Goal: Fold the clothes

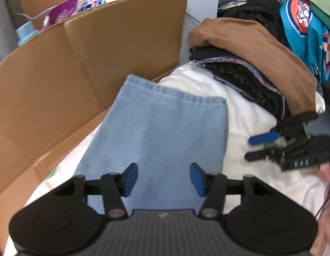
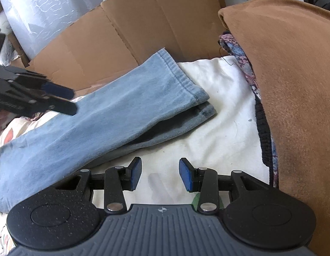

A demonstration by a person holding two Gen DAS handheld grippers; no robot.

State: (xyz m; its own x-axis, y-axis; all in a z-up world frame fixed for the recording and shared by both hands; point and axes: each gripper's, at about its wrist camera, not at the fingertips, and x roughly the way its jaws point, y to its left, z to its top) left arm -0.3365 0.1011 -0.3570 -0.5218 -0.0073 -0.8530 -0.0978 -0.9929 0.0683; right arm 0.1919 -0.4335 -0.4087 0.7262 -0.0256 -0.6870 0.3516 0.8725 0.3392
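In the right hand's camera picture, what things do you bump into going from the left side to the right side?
left gripper → blue jeans leg → white sheet → patterned dark clothes → brown garment

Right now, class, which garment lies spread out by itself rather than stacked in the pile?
The light blue denim piece, lying flat on the white sheet beside the cardboard wall. The brown garment and the dark patterned ones sit stacked at the side.
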